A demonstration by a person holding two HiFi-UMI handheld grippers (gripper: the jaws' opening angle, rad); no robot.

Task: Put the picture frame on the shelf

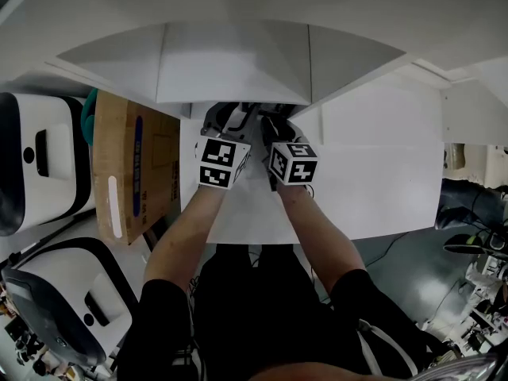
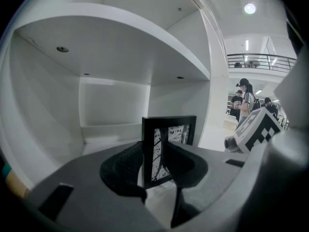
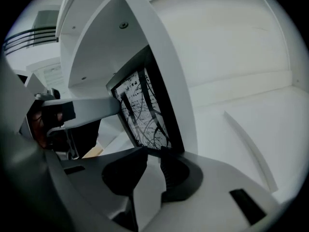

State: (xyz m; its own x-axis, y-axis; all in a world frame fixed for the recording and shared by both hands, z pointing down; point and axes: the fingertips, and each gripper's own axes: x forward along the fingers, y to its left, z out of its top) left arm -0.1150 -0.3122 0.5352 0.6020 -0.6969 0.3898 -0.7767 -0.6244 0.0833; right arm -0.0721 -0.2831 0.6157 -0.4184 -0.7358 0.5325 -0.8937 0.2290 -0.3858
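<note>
The picture frame (image 2: 170, 138) is black with a black-and-white print and stands upright in front of the white shelf's open compartment (image 2: 113, 108). My left gripper (image 2: 154, 170) is shut on the frame's left part. In the right gripper view the frame (image 3: 142, 110) leans to the left, and my right gripper (image 3: 150, 166) is shut on its lower edge. In the head view both grippers, left (image 1: 232, 125) and right (image 1: 275, 129), are side by side at the mouth of the shelf (image 1: 230, 62), and they hide most of the frame.
A white upright shelf wall (image 3: 159, 66) stands just right of the frame. The white tabletop (image 1: 381, 173) stretches to the right. A cardboard box (image 1: 131, 173) and white machines (image 1: 40, 161) are at the left. People (image 2: 244, 100) stand far off.
</note>
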